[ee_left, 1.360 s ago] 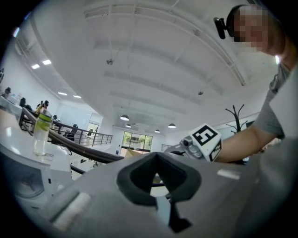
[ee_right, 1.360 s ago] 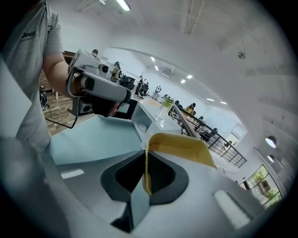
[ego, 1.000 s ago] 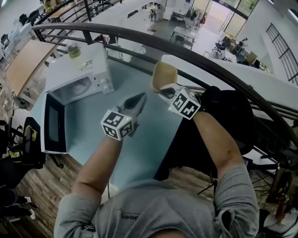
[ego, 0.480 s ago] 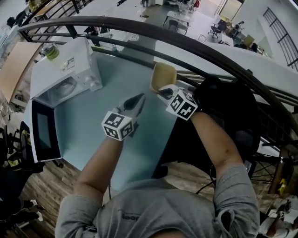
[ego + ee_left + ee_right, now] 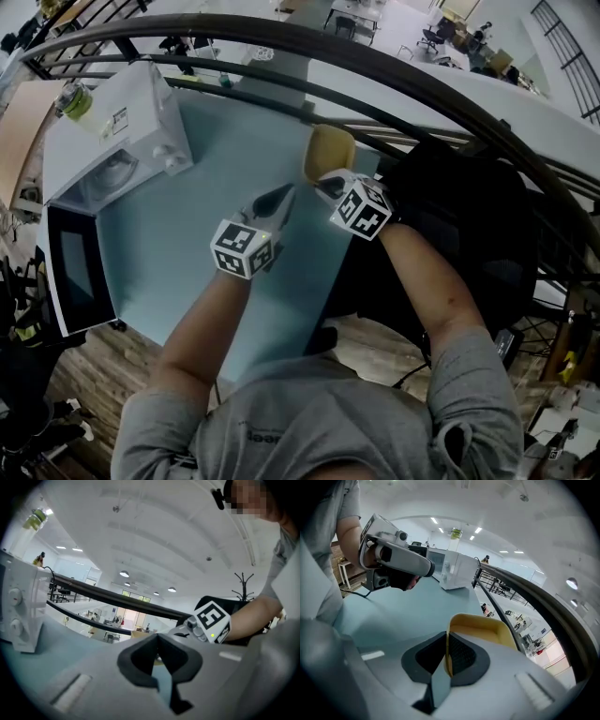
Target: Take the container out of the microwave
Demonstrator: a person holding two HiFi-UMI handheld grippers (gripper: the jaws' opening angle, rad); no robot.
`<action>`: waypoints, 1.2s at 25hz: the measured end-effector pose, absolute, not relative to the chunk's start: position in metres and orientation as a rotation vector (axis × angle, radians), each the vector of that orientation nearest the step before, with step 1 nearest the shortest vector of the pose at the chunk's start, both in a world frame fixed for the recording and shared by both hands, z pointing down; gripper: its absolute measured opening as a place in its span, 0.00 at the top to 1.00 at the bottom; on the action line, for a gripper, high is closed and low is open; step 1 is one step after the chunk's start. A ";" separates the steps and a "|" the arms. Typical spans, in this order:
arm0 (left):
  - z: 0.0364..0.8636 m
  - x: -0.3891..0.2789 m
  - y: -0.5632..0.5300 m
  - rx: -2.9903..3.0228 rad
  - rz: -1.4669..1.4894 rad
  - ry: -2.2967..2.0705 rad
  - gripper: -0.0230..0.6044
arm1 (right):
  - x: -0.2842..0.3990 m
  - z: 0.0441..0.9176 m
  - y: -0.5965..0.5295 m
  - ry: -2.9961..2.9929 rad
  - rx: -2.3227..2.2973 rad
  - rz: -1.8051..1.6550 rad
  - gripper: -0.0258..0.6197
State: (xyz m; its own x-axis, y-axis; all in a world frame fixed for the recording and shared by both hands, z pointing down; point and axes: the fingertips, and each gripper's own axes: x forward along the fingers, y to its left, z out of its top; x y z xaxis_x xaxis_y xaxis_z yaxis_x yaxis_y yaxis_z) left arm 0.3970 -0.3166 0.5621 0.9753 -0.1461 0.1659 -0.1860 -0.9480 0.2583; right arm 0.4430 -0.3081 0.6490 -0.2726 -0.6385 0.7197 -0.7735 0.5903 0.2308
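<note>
Lowered since a second ago, the yellow container (image 5: 330,152) hangs over the table's (image 5: 206,197) far edge, well apart from the open microwave (image 5: 112,131). The right gripper (image 5: 323,182) pinches its rim. Beside it, the left gripper (image 5: 280,198) has its jaws pressed together on nothing.

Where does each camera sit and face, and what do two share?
Head view: on the person's head, facing steeply down at the table; both forearms show.
Left gripper view: on the left hand-held gripper, facing across the table; its shut jaws show.
Right gripper view: on the right hand-held gripper, facing the microwave; jaws clamp the yellow container.
Shared: all show the microwave.
</note>
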 end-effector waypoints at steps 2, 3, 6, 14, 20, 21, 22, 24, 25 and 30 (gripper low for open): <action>0.572 0.399 -0.317 2.843 0.229 -0.247 0.93 | 0.442 0.661 -0.308 -1.995 1.114 0.224 0.93; 0.577 0.400 -0.318 2.839 0.238 -0.251 0.93 | 0.442 0.667 -0.308 -1.992 1.108 0.230 0.93; 0.591 0.399 -0.322 2.825 0.264 -0.265 0.93 | 0.438 0.685 -0.309 -1.983 1.088 0.245 0.93; 0.617 0.394 -0.326 2.803 0.319 -0.278 0.93 | 0.430 0.721 -0.307 -1.970 1.058 0.278 0.93; 0.626 0.392 -0.330 2.802 0.333 -0.279 0.93 | 0.425 0.734 -0.309 -1.963 1.043 0.303 0.89; 0.628 0.391 -0.330 2.801 0.335 -0.281 0.93 | 0.424 0.734 -0.309 -1.967 1.046 0.309 0.84; 0.628 0.391 -0.330 2.799 0.336 -0.281 0.93 | 0.424 0.734 -0.309 -1.972 1.053 0.313 0.80; 0.628 0.391 -0.330 2.791 0.333 -0.279 0.93 | 0.425 0.730 -0.310 -1.983 1.077 0.315 0.77; 0.626 0.391 -0.329 2.788 0.329 -0.277 0.93 | 0.426 0.727 -0.310 -1.985 1.088 0.315 0.76; 0.623 0.389 -0.328 2.784 0.326 -0.278 0.93 | 0.429 0.720 -0.309 -1.982 1.099 0.308 0.77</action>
